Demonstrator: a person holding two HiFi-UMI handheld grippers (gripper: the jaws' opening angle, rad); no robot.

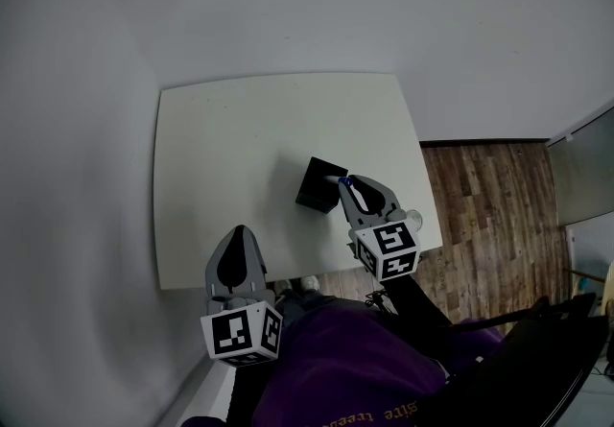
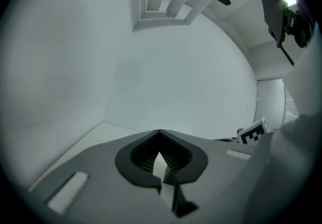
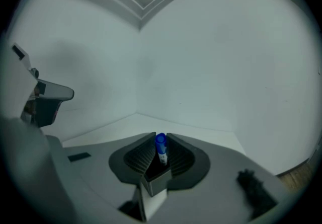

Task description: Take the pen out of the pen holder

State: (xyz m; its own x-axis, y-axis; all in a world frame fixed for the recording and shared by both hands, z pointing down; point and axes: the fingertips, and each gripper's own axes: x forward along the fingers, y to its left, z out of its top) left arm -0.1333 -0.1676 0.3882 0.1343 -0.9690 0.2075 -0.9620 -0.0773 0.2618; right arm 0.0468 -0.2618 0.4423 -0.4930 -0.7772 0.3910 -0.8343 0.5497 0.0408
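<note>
Pen (image 3: 160,146): blue cap, pale barrel with a printed label. It stands upright, lower end down inside the pen holder (image 3: 155,181), cap clear above the rim. In the head view the pen (image 1: 345,183) shows only as a blue spot at the 3 o'clock edge of the holder.

Right gripper (image 3: 161,136): tongs pinching the pen just below the cap, one ribbed pad on each side, tips closed in on it. In the head view the right gripper (image 1: 349,187) reaches in from 4 o'clock of the holder, with its marker cube (image 1: 389,252) at the rear over the counter's near right corner.

Pen holder (image 1: 317,187): black, square, open top. It sits on the counter (image 1: 221,147) near the middle, a little toward 3 o'clock. No other item shows on the white surface.

Left gripper (image 1: 239,231): at 7 o'clock of the holder, well apart from it, over the near edge of the counter. In its own view the left gripper (image 2: 160,132) has its tongs pressed together at the tips, nothing between them; a sliver of white counter shows through the gap behind the tips.

Surroundings: plain pale walls at 12 and 9 o'clock; wood floor (image 1: 489,214) at 3 o'clock; purple clothing (image 1: 336,358) of the person at 6 o'clock.
</note>
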